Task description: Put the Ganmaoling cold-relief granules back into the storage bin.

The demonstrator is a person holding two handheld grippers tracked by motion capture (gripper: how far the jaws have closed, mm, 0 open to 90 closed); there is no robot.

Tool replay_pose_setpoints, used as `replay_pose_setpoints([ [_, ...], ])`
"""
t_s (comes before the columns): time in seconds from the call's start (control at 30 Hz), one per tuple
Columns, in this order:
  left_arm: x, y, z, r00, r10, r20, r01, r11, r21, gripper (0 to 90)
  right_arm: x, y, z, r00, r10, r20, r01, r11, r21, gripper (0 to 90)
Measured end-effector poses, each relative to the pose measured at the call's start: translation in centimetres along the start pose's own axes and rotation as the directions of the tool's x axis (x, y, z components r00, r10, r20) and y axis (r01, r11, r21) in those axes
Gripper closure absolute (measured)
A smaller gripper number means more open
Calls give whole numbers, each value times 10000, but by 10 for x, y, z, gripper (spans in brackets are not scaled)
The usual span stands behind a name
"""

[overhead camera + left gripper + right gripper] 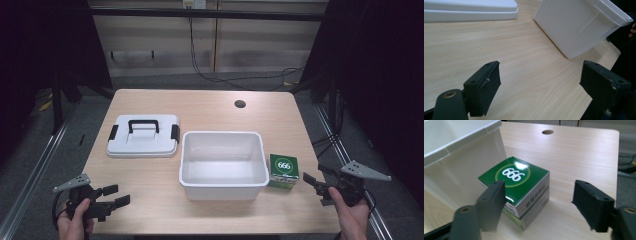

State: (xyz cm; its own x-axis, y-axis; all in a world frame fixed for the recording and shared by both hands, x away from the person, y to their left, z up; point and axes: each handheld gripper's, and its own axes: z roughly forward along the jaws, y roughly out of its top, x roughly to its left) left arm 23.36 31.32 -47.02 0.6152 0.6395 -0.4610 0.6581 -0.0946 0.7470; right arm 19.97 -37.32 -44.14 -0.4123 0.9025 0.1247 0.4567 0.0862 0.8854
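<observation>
A white open bin (185, 150) stands at the table's middle, its inside bare. Left of it lies its white lid (143, 136) with a black handle and black clips. A small green-and-white box (284, 171) marked 666 sits against the bin's right side. My left gripper (116, 195) is open at the front left corner, held by a hand; in the left gripper view its jaws frame bare wood, with the bin (576, 25) ahead. My right gripper (316, 184) is open just right of the box; its jaws stand wide apart before the box (517, 187).
The wooden table (210, 107) has a round cable hole (240, 104) at the back right. Dark floor, cables and a panelled wall lie beyond the far edge. The right gripper hovers over the table's right edge.
</observation>
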Motion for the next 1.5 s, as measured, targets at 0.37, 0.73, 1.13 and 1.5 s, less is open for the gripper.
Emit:
replay_pose_setpoints([
  [0.37, 1, -1, 1, 9999, -107, -54, 108, 9999, 46, 162, 6, 9, 2, 9998, 130, -177, -124, 9994, 337, 213],
  [0.73, 0, -1, 0, 10000, -51, -65, 51, 10000, -16, 162, 13, 24, 1, 9879, -557, -1448, 676, 9946, 785, 132],
  [1.13, 1, -1, 0, 9999, -64, -91, 64, 10000, 27, 162, 24, 48, 15, 9640, -2004, -1749, 2225, 9678, 1176, 129],
  [1.5, 1, -1, 0, 9999, -79, -131, 79, 10000, 7, 162, 19, 78, 24, 9379, -2388, -2516, 2913, 9360, 1975, 132],
])
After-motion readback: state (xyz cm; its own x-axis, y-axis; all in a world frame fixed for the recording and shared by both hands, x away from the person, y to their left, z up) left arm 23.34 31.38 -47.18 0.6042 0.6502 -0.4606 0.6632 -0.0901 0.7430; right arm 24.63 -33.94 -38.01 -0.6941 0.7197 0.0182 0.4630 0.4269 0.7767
